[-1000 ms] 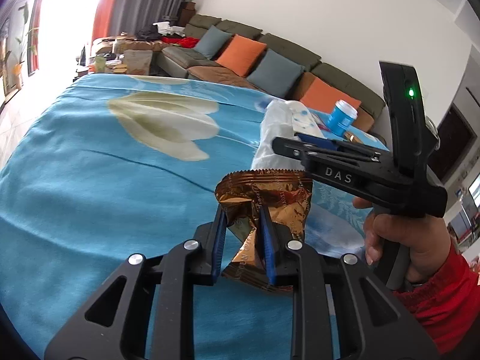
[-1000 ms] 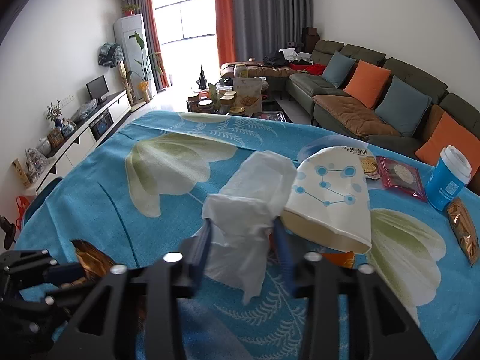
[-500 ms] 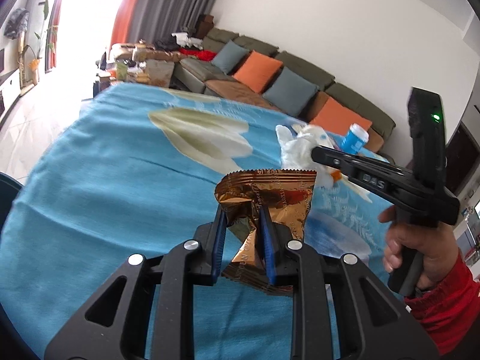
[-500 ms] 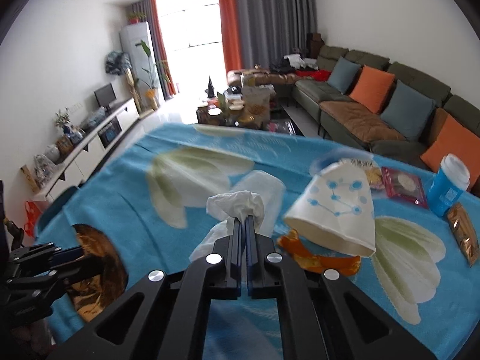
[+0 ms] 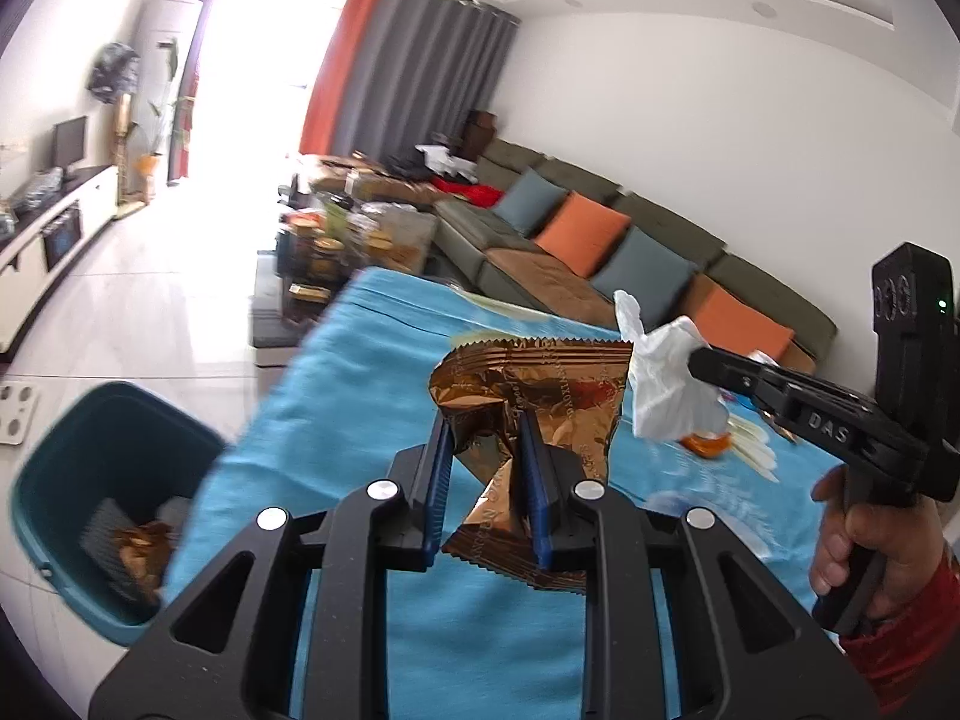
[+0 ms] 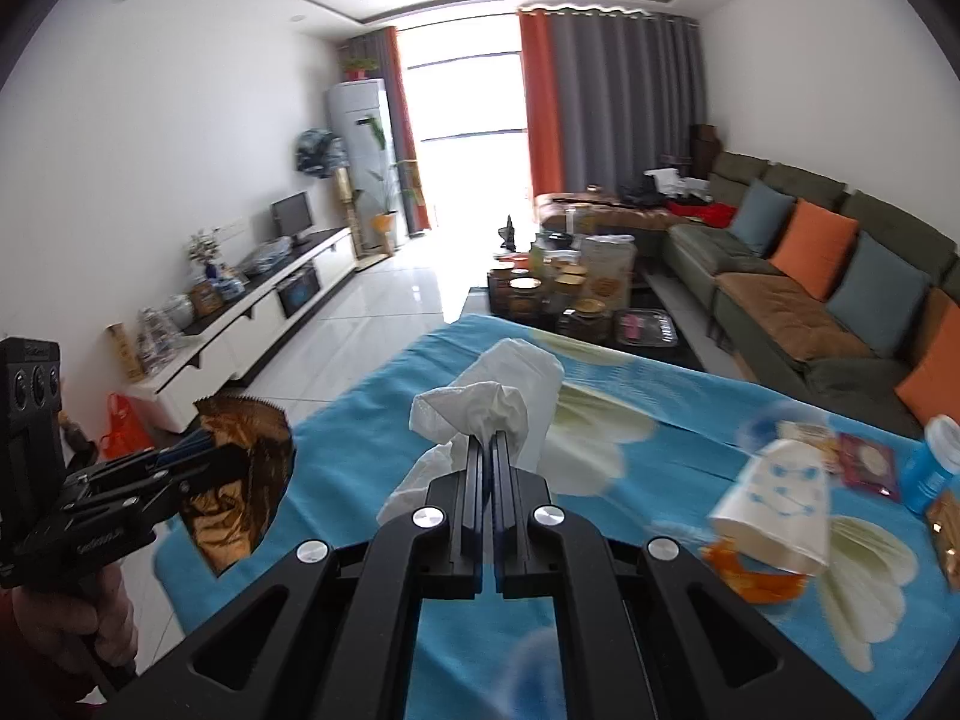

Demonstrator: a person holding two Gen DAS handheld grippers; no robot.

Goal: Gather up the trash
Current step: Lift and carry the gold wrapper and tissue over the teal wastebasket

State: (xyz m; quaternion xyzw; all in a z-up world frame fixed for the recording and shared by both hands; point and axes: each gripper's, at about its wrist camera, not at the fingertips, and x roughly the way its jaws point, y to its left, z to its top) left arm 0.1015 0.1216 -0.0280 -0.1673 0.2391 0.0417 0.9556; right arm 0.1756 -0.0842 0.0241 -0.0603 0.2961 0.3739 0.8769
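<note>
Two grippers are held above a table draped in a blue flowered cloth [image 6: 372, 456], each carrying one piece of trash. Left gripper [image 5: 486, 450]: its blue pads clamp a crumpled bronze foil wrapper [image 5: 540, 396], which stands up between them with its serrated top edge uppermost and its lower end hanging below the pads. Right gripper [image 6: 487, 456]: its jaws are pressed fully together on a white tissue [image 6: 474, 414], which bunches out above the fingertips and trails down to the left of them.

Seen from the left wrist, the right gripper enters from the right side, held by a hand [image 5: 864, 546] in a red sleeve [image 5: 900, 660], with the tissue just beside the upper right corner of the wrapper. Seen from the right wrist, the left gripper enters from the lower left with the wrapper at its tip.

A teal bin [image 5: 72, 480] stands on the floor beside the left edge of the table; it already holds some wrappers, blurred in this view.

Remaining on the cloth, at the right: a white paper cup [image 6: 780, 510] lying on its side, an orange scrap [image 6: 750, 576] touching its open end, a blue cup [image 6: 933, 462] standing upright, and flat snack packets [image 6: 864, 462] between them. A sofa [image 6: 780, 264] with orange and grey cushions lines the wall behind.
</note>
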